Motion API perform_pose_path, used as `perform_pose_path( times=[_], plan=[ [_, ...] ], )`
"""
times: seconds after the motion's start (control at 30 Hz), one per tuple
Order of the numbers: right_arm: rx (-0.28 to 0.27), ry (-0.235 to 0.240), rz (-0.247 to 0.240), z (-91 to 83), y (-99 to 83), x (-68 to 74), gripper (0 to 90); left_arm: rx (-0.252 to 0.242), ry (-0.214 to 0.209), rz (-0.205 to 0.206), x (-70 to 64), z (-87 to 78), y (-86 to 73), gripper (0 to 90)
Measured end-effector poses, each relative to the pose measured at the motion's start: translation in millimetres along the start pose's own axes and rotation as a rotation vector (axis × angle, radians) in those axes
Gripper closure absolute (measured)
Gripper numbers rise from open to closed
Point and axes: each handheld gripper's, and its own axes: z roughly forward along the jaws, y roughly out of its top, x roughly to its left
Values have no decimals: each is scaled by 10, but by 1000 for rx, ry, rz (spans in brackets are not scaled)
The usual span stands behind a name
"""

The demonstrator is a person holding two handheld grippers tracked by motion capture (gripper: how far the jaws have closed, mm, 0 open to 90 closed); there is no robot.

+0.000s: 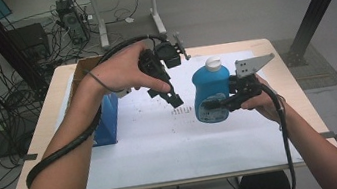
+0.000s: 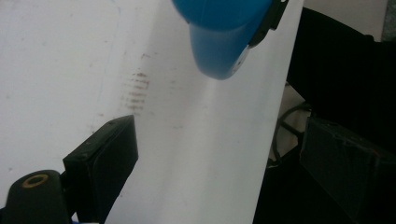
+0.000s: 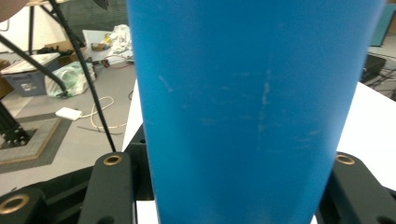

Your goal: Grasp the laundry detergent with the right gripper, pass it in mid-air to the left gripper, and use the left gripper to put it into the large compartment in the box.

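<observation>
Fingers of the right gripper (image 1: pixel 218 101) clamp the blue bottle (image 1: pixel 211 93) from the side, one black pad on each flank; in the right gripper view its blue wall (image 3: pixel 252 107) stands upright between them. It sits right of centre on the white sheet (image 1: pixel 174 144) covering the worktop (image 1: pixel 48 117), white cap (image 1: pixel 213 63) up. Left gripper (image 1: pixel 173 99) hangs above the sheet just left of the bottle, fingers (image 2: pixel 105 158) spread and holding nothing. A blue box (image 1: pixel 107 119) stands at the sheet's left edge
</observation>
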Motion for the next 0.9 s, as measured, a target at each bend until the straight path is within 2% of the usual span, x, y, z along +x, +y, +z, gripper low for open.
perform_pose_path(
  times=[0.1, 0.4, 0.5, 0.53, 0.63, 0.9],
  plan=[
    [7, 19, -11, 31, 26, 15, 443, 10, -4, 21, -30, 4, 44, 116],
    [16, 69, -29, 128, 67, 60, 443, 39, -9, 49, -82, -3, 145, 117],
    [17, 80, -33, 174, 76, 83, 443, 34, -7, 54, -96, -12, 168, 117],
    [19, 84, -36, 185, 80, 91, 443, 15, -5, 59, -103, -30, 188, 116],
    [21, 90, -38, 207, 89, 108, 443, 3, -7, 58, -119, -45, 204, 116],
    [23, 107, -48, 265, 125, 152, 443, -13, -12, 80, -162, -59, 264, 114]
  ],
)
